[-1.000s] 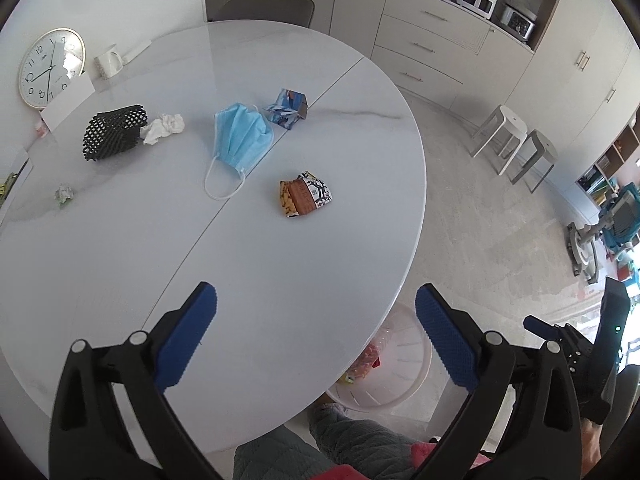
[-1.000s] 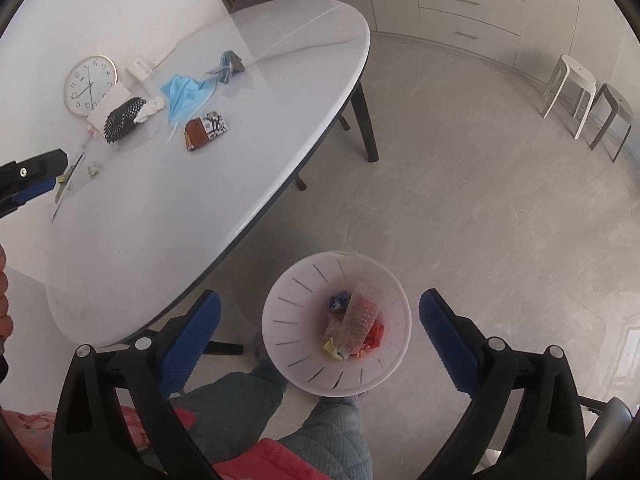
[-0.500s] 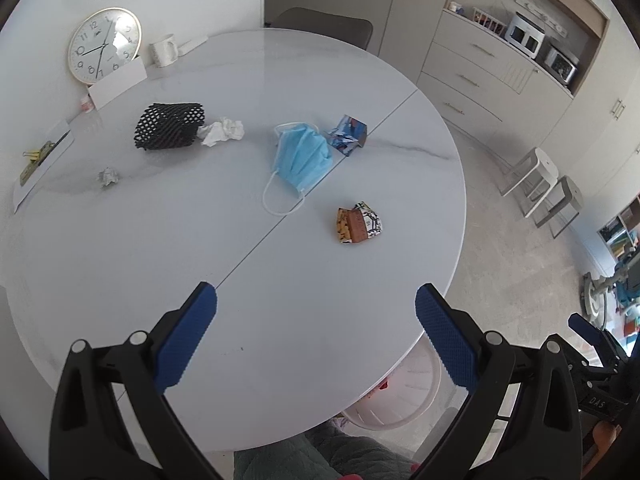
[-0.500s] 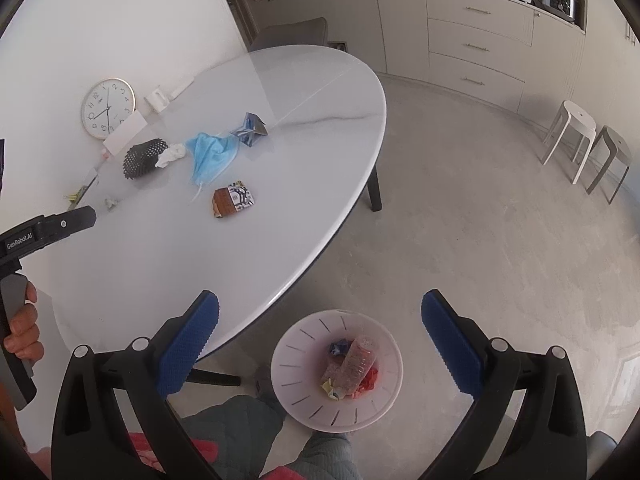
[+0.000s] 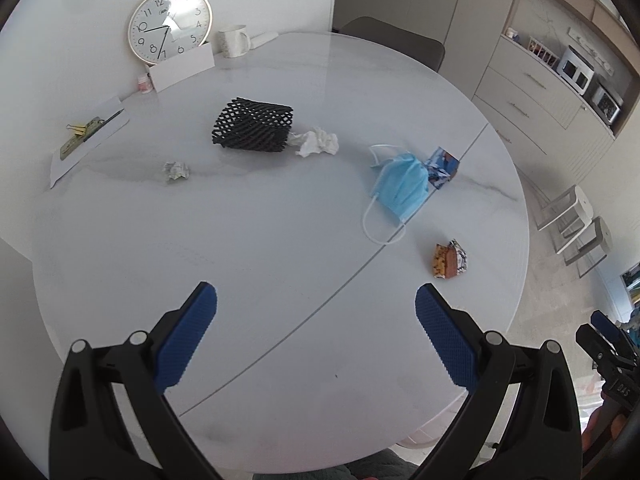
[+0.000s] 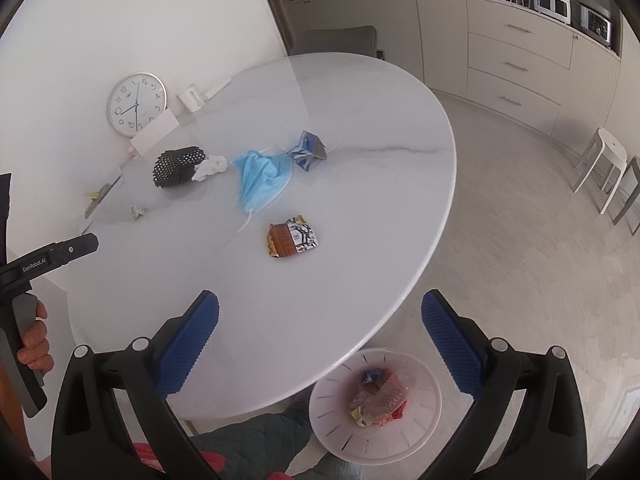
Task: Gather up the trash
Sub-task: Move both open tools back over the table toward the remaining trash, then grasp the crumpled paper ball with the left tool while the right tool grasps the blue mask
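Trash lay in two places: some already sat in the round white slotted plastic bin (image 6: 376, 404) on the floor just below the near edge of the round white marble-look surface (image 6: 360, 240), where a blue crumpled wrapper, a clear plastic bag and yellow and red scraps showed inside, so by my reading the job was partly done. Nearest the cameras, the left tongs (image 5: 316, 320) and the right tongs (image 6: 320, 320) both stood spread wide with nothing between their blue ribbed pads, hovering over the near part of the surface. Six pieces remained on it. Closest was the orange, brown and black-and-white patterned snack wrapper (image 6: 292, 236), then the pale blue pleated face mask (image 5: 402, 186) with its white ear loops, touching the small blue printed folded carton (image 5: 442, 168). Farther left lay the small crumpled greyish paper ball (image 5: 175, 170), and beyond it the crumpled white tissue (image 5: 316, 142) touching the black foam mesh fruit sleeve (image 5: 254, 128). At the far edge by the wall stood a round white gold-rimmed wall clock (image 5: 170, 22) and a white mug (image 5: 234, 40), which I took to be no trash. The only legible writing was "GenRobot.AI" on the left tool's black arm in the right view; the wrapper print was too small to read.
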The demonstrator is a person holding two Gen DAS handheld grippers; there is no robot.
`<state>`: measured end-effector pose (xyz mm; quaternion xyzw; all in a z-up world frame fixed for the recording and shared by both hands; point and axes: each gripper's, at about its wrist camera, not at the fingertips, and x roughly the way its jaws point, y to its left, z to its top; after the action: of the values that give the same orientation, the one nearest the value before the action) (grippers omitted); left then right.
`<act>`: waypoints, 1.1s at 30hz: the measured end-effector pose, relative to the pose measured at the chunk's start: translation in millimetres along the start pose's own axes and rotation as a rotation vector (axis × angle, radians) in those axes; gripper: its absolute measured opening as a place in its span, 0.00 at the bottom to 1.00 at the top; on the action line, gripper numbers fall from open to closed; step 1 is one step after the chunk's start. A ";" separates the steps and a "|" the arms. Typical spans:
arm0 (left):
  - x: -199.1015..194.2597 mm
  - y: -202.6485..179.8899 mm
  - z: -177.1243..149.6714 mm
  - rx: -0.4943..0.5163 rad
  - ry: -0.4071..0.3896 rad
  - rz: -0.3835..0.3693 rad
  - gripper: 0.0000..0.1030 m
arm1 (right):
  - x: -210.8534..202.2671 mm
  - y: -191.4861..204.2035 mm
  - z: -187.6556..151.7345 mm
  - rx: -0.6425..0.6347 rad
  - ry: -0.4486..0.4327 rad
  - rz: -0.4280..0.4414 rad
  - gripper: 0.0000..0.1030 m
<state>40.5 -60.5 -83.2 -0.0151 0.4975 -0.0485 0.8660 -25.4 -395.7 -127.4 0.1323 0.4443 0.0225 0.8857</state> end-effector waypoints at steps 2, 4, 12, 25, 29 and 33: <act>6.2 16.1 8.5 -0.009 0.000 0.013 0.93 | 10.2 11.6 9.0 -0.007 0.006 0.009 0.98; 12.8 32.0 16.1 -0.018 0.002 0.023 0.93 | 20.5 23.6 17.4 -0.018 0.013 0.014 0.98; 49.7 102.8 42.8 -0.061 -0.009 0.072 0.93 | 71.1 72.3 50.3 -0.044 0.057 0.028 0.98; 152.6 193.8 94.8 -0.140 0.020 0.131 0.93 | 171.5 117.7 108.3 -0.044 0.097 -0.009 0.98; 184.1 206.6 109.0 -0.161 0.039 0.134 0.93 | 203.3 114.5 120.9 -0.024 0.123 -0.045 0.98; 211.0 214.2 118.5 -0.167 0.063 0.140 0.92 | 225.6 107.8 129.5 -0.002 0.141 -0.071 0.98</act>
<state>263.2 129.0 -220.8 -0.0511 0.5264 0.0532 0.8470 222.0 -284.0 -202.4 0.1137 0.5098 0.0010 0.8527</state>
